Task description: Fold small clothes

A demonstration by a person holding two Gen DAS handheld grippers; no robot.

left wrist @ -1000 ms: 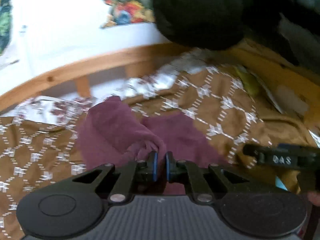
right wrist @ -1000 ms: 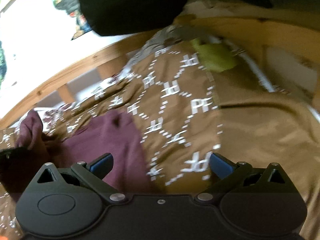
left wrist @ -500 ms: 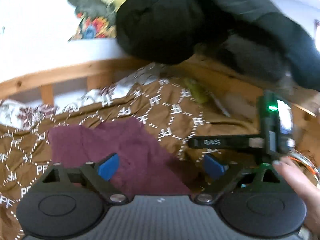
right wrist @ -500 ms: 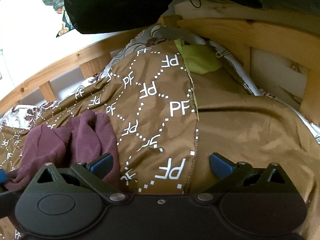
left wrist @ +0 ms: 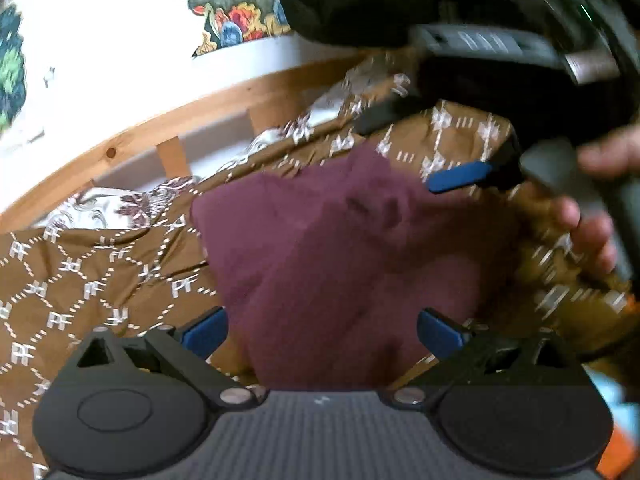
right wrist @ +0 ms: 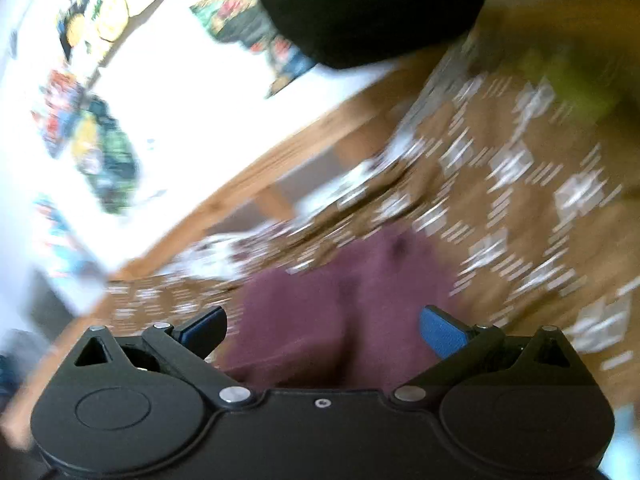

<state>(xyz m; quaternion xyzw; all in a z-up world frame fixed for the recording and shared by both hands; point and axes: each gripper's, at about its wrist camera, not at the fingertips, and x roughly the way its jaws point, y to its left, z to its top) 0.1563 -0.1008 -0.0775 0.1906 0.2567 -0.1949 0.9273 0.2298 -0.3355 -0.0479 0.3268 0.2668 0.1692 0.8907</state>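
A small maroon garment [left wrist: 340,260] lies in a folded heap on the brown patterned bedspread [left wrist: 100,280]. My left gripper [left wrist: 320,328] hangs just over its near edge, its jaws opening wide; the cloth lies below and between the blue pads [left wrist: 204,330] and they do not press on it. In the left wrist view my right gripper [left wrist: 420,144] comes in from the right above the garment's far corner, held by a person's hand [left wrist: 592,220]. The right wrist view is blurred. There my right gripper [right wrist: 324,328] is open over the same maroon garment [right wrist: 340,304].
A wooden bed rail [left wrist: 140,140] runs behind the bedspread, below a white wall with colourful posters [left wrist: 232,20]. A black bundle [left wrist: 352,0] hangs over the far side. Something yellow-green [right wrist: 580,76] lies at the bedspread's far right.
My left gripper has let go of the raised maroon cloth and opened wide, sinking towards it. The garment now lies flatter. My right gripper has swung left, over the garment.
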